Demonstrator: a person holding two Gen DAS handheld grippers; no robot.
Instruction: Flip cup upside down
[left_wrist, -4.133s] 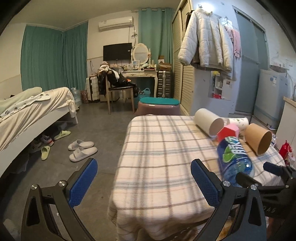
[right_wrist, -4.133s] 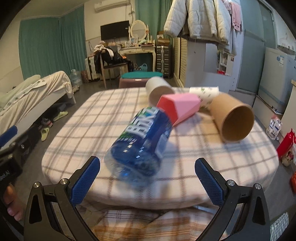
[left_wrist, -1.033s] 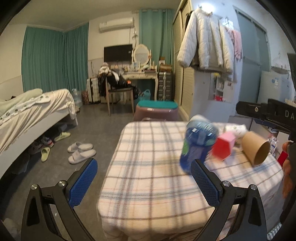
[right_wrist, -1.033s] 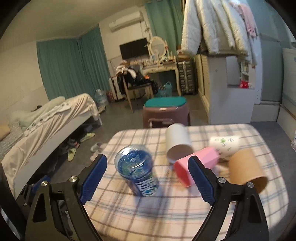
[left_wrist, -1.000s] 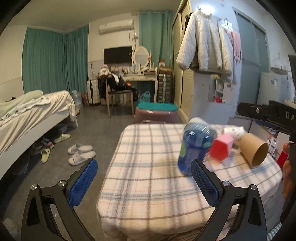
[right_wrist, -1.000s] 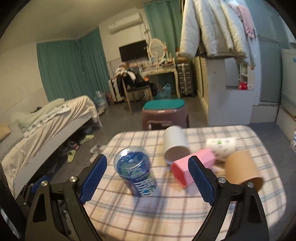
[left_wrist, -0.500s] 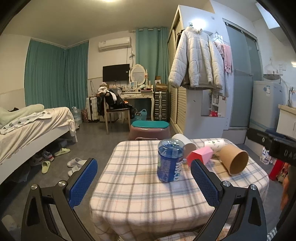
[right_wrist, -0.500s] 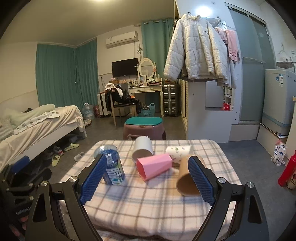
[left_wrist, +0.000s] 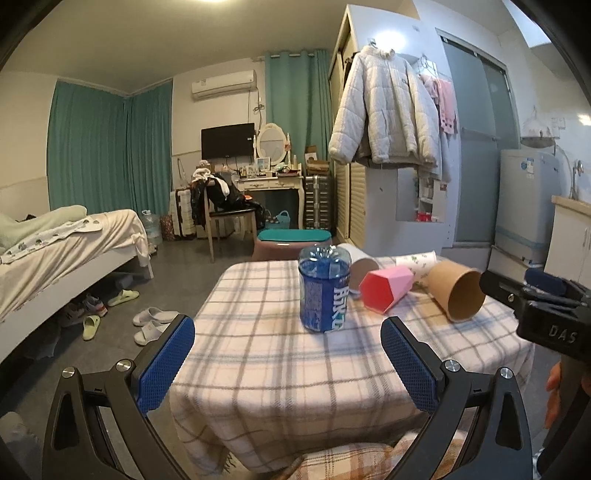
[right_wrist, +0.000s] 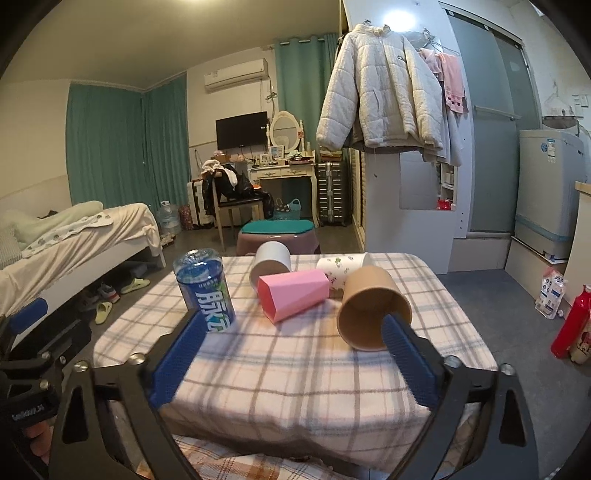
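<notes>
A blue transparent cup stands bottom up on the plaid table. Behind it lie a white cup, a pink hexagonal cup, a white printed cup and a brown paper cup, all on their sides. My left gripper is open and empty, in front of the table's near edge. My right gripper is open and empty, back from the cups; its body shows at the right of the left wrist view.
A bed stands at the left with slippers on the floor. A teal-topped stool is behind the table. A chair and dresser stand at the back, a wardrobe with a hung jacket and a washing machine at the right. A red bottle is on the floor.
The blue cup went from lying on its side to standing bottom up on the table. Both grippers have pulled back from the table and stay open.
</notes>
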